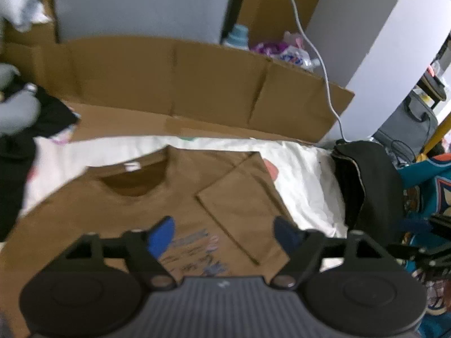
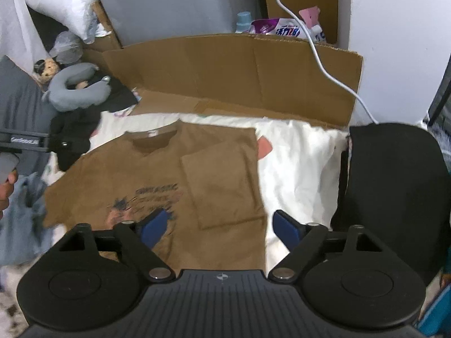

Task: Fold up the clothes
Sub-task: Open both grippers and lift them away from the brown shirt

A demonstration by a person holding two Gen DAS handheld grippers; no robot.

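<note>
Right wrist, white sheet (image 2: 298, 157), cardboard wall (image 2: 225, 67)

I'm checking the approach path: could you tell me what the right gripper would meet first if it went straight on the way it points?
Most likely the brown T-shirt, near its folded-in sleeve; the right gripper is open and empty. Depth is uncertain.

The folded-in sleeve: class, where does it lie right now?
In the right wrist view, the sleeve lies flat on the brown T-shirt's right side, beside the print.
</note>
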